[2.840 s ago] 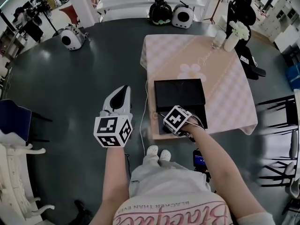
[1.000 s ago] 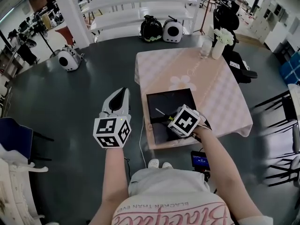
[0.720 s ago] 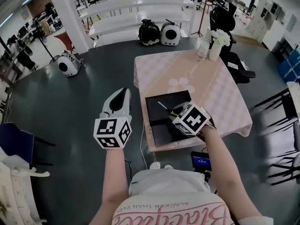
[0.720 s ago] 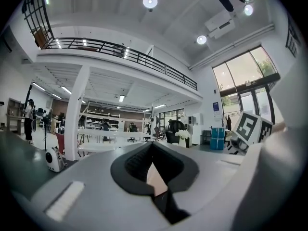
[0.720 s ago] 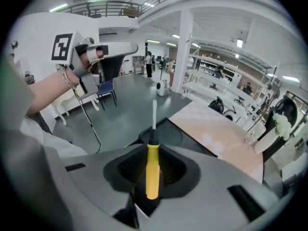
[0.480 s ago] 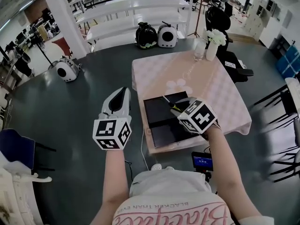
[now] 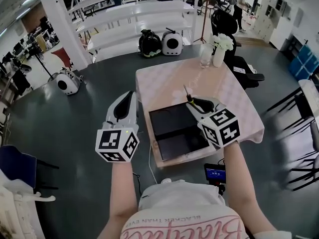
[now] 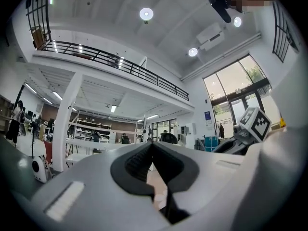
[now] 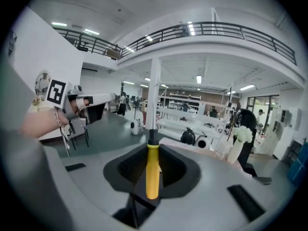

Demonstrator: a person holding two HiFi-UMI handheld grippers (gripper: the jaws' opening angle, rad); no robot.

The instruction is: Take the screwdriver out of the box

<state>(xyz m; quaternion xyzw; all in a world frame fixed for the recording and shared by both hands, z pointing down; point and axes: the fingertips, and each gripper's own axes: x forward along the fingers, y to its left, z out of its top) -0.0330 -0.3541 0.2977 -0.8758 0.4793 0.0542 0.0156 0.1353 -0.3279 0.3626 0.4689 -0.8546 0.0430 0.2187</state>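
Screwdriver [image 9: 152, 170] clamped by its yellow handle between the jaws of the right gripper [image 7: 195, 103], jaws narrow and pressed on the handle from both sides, black collar and metal shaft pointing away past the fingertips. Held in the air over the far right corner of the black box [image 7: 172, 131], out of it. Left gripper [image 7: 130, 94] off to the left, beyond the table's edge and over the dark floor [image 7: 65, 118], jaws brought together on nothing, well apart from the box. Box lying open near the table's front edge, its two flat black halves laid out one behind the other. Beneath it, a table [image 7: 224, 83] under a pale pink checked cloth. At the far edge of that table, a white vase of white flowers [image 7: 220, 51] just beside a clear glass [image 7: 205, 58]. Farther off on the floor, a dark pet-carrier backpack [image 7: 148, 43] and a white one [image 7: 172, 41] side by side, in front of long white shelves [image 7: 134, 14].
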